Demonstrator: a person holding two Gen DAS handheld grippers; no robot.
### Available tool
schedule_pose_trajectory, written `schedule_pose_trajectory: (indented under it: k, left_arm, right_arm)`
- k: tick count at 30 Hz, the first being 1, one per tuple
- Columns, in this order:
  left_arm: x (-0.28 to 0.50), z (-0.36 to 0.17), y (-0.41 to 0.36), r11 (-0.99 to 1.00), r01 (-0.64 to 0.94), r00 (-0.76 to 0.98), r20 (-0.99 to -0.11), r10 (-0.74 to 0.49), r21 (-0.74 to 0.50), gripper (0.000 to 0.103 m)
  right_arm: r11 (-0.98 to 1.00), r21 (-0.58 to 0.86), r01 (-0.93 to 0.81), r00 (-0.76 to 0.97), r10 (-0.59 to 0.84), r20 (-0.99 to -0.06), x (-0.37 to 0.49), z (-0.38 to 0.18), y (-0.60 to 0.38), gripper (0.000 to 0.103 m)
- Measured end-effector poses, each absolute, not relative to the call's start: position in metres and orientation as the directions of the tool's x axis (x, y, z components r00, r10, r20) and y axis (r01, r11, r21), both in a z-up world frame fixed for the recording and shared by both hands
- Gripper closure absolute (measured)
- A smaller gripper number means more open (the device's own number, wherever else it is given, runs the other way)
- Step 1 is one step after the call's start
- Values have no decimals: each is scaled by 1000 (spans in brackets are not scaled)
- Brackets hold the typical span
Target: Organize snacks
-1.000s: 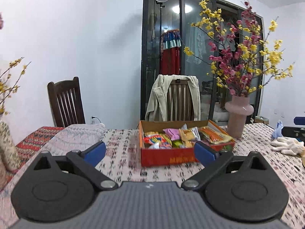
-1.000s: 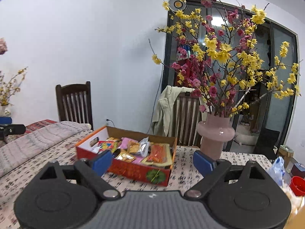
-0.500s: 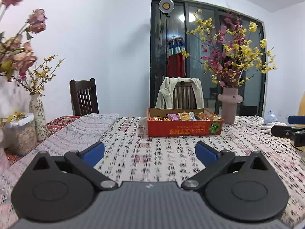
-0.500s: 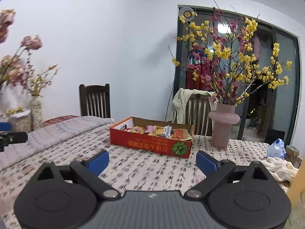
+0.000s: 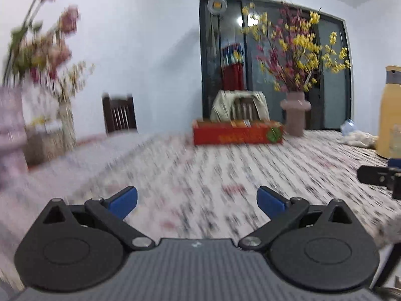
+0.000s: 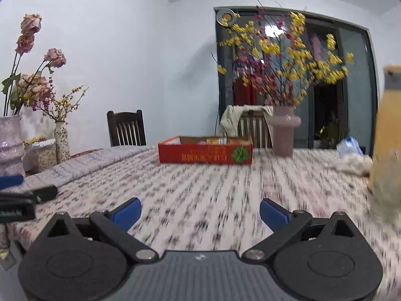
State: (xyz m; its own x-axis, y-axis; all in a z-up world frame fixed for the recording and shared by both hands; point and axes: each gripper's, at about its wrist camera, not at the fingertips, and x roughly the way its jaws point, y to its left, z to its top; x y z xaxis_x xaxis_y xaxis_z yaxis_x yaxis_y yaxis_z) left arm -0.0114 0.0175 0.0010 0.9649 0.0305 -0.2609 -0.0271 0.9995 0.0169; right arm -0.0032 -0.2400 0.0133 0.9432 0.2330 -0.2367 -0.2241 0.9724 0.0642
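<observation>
A red cardboard box [image 5: 238,134] of snack packets stands far across the table; it also shows in the right wrist view [image 6: 205,152], with packet tops [image 6: 216,140] just above its rim. My left gripper [image 5: 197,202] is open and empty, low over the near part of the patterned tablecloth [image 5: 200,170]. My right gripper [image 6: 200,213] is open and empty too, also far from the box. Each gripper shows at the edge of the other's view, the right one [image 5: 378,175] and the left one [image 6: 17,195]. Both views are blurred.
A pink vase of yellow and red blossoms [image 6: 283,135] stands right of the box. A tall yellow jug [image 6: 387,135] is near on the right, with a white cloth [image 6: 356,163] behind it. Vases with dried flowers [image 6: 10,143] and a jar stand left. Chairs are behind the table.
Both grippers have pulled back from the box and dropped lower toward the table. The box now looks small and distant. Both stayed open and empty.
</observation>
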Motion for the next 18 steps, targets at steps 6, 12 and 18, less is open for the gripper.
schedule_pose_trajectory:
  k: [6, 12, 18]
  left_arm:
    - [-13, -4, 10, 999, 2, 960, -281, 8, 35, 0]
    - [-11, -5, 11, 999, -6, 956, -291, 16, 33, 0]
    - [-11, -1, 11, 999, -7, 961, -278, 18, 42, 0]
  right_arm:
    - [967, 76, -242, 929, 254, -271, -19, -6, -232, 1]
    - [966, 62, -249, 930, 257, -262, -19, -5, -228, 1]
    - [965, 67, -252, 927, 261, -268, -18, -5, -228, 1]
